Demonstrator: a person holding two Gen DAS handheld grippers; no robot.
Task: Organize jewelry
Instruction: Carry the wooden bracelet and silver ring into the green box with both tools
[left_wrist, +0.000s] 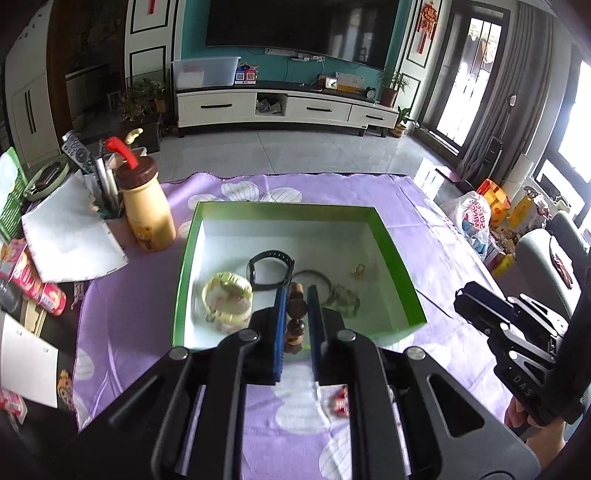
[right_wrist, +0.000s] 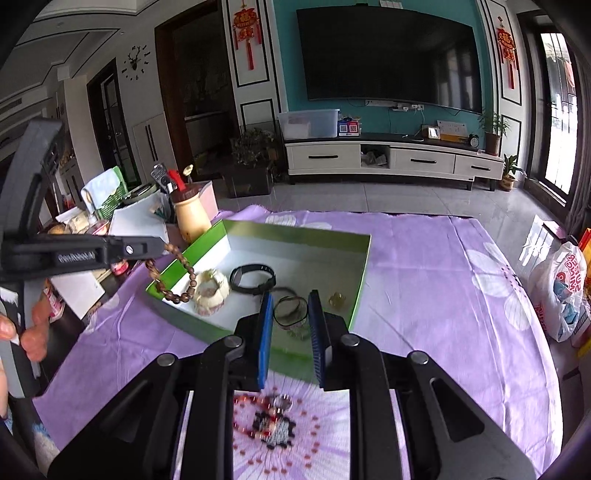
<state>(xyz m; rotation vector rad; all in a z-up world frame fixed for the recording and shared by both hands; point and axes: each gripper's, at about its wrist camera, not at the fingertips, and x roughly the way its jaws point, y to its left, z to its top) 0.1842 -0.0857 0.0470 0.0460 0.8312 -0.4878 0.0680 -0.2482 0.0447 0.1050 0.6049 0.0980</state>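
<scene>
One green box holds one black watch, one pale fabric ring, one gold trinket; one wooden bead bracelet hangs, one red bead bracelet lies on one purple cloth.

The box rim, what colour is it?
Green box rim, white inside; it shows best in the left wrist view.

A table is wearing a purple floral cloth, and an open green box is sitting on it. A red bead bracelet is lying on the cloth in front of the box. A cream bottle is standing just left of the box, with white papers lying beside it.
</scene>
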